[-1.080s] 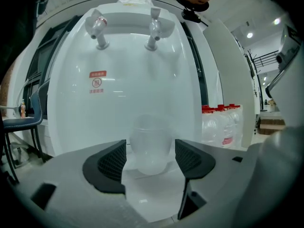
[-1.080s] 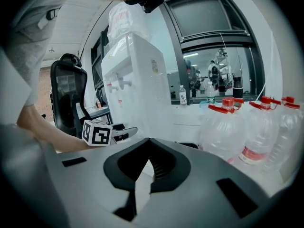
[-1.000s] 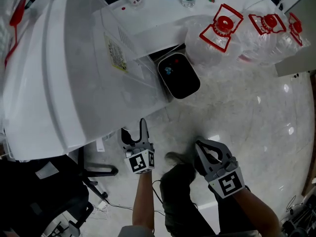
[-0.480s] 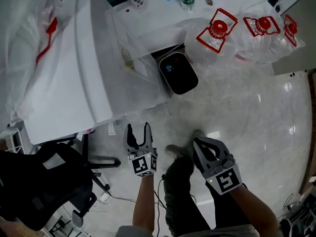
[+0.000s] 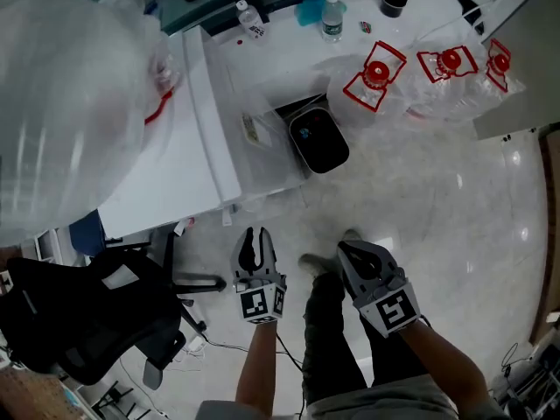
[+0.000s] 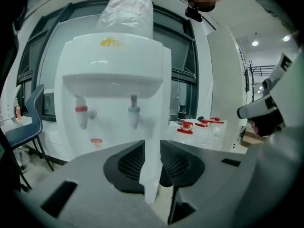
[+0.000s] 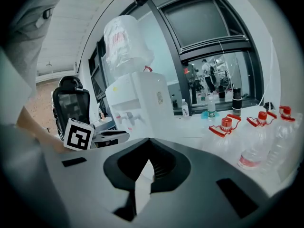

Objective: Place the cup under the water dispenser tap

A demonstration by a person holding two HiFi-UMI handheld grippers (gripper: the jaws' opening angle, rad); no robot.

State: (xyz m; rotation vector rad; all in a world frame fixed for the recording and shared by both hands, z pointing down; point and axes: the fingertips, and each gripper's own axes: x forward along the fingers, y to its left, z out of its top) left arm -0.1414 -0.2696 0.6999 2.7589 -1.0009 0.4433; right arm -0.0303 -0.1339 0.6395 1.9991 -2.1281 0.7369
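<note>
Polished pale floor (image 5: 455, 217) lies below both grippers, which hang in front of the person, short of the dispenser.

Left gripper (image 5: 255, 239): the jaws have just been closing and stand a narrow gap apart with nothing between them, so it is released. Right gripper (image 5: 350, 254): jaws drawn together, clenched on nothing. Cup: not found in any view. Neither tool carries it, and its place cannot be stated.

Hazards, as judged:
- With no cup in hand, an approach to the taps achieves nothing. The cup must be located first.
- A black office chair (image 5: 96, 313) and a thin cable (image 5: 223, 346) lie on the floor near the left gripper's left. Both are a snag or trip risk on a step forward.

Ahead of the left gripper stands the white water dispenser (image 6: 114, 89) with a bottle (image 6: 127, 11) on top. A red tap (image 6: 81, 115) and a blue tap (image 6: 134, 113) sit side by side. Choosing the wrong one is a likely error, and the red probably runs hot.

Ahead of the right gripper, a dark lidded bin (image 5: 318, 138) sits just beside the dispenser and narrows the approach. Beyond it, red-capped jugs (image 5: 376, 73) crowd the far right. Small bottles (image 5: 331, 11) stand furthest away, on a white ledge (image 5: 280, 38).
</note>
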